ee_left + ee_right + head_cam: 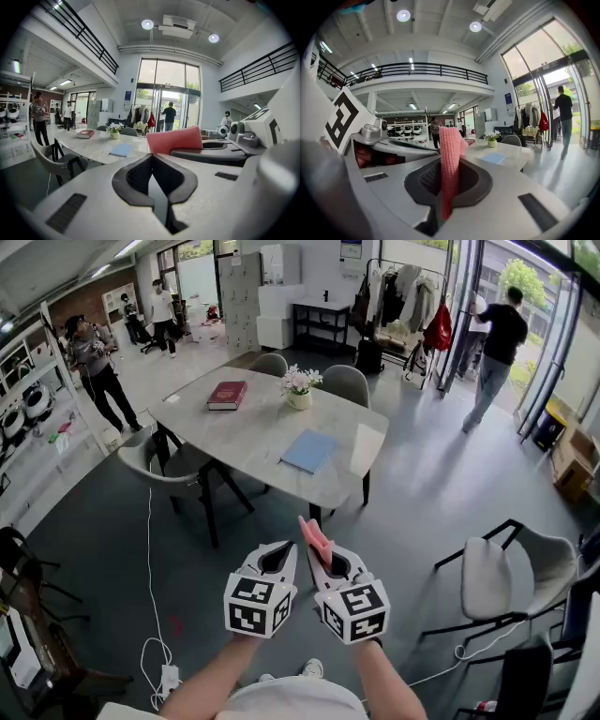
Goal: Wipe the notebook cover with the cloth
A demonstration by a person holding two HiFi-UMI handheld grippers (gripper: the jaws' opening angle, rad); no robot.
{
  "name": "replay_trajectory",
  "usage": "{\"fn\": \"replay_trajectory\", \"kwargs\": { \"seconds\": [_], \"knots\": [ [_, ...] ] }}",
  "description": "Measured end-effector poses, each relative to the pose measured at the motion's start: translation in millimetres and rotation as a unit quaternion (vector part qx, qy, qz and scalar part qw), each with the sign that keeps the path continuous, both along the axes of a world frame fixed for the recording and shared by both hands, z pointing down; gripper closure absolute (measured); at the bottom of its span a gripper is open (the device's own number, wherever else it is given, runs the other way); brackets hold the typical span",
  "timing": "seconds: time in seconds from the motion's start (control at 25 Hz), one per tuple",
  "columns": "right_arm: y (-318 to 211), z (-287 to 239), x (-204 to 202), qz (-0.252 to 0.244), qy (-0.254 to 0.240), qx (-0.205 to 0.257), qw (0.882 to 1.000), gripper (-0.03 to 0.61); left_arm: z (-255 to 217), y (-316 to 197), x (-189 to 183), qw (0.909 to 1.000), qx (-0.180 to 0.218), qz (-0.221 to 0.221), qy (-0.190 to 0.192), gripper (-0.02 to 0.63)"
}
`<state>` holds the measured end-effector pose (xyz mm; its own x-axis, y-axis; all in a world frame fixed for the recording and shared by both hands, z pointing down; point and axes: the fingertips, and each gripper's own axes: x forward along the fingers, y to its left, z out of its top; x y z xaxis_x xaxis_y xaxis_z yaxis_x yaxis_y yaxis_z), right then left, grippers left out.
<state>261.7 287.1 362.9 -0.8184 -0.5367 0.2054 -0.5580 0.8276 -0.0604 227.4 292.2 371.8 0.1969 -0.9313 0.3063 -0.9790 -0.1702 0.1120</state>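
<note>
Grippers, two, side by side above the floor, well short of the counter point(253, 432).
Left gripper point(280, 551): fingers pressed together, nothing between them.
Right gripper point(325, 557): fingers pinching one pink cloth point(315, 538), which stands upright out of them.
Counter, one, pale grey, carrying:
- one blue notebook point(309, 451), flat, toward the near right edge;
- one red book point(227, 395), flat, at the far left end;
- one pot point(299, 398) of white flowers, at the far edge.

Chairs point(347, 382) at the counter, three, grey.
</note>
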Motion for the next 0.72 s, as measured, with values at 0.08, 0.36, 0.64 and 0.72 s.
{"fn": "replay_trajectory", "kwargs": {
  "seconds": [0.08, 0.36, 0.64, 0.72],
  "knots": [
    [-4, 1, 5, 0.002, 0.000, -0.003, 1.000, 0.563, 1, -4, 5, 1.0000, -0.001, 0.001, -0.001, 0.607],
    [-24, 3, 18, -0.009, 0.000, -0.007, 1.000, 0.563, 3, -27, 20, 0.9999, -0.007, -0.004, -0.006, 0.606],
    [-42, 6, 31, -0.016, -0.002, -0.008, 1.000, 0.563, 4, -44, 33, 0.9998, -0.007, -0.013, -0.012, 0.607],
    [-49, 6, 34, -0.014, -0.005, -0.011, 1.000, 0.563, 6, -48, 35, 0.9998, -0.010, -0.014, -0.013, 0.607]
  ]
}}
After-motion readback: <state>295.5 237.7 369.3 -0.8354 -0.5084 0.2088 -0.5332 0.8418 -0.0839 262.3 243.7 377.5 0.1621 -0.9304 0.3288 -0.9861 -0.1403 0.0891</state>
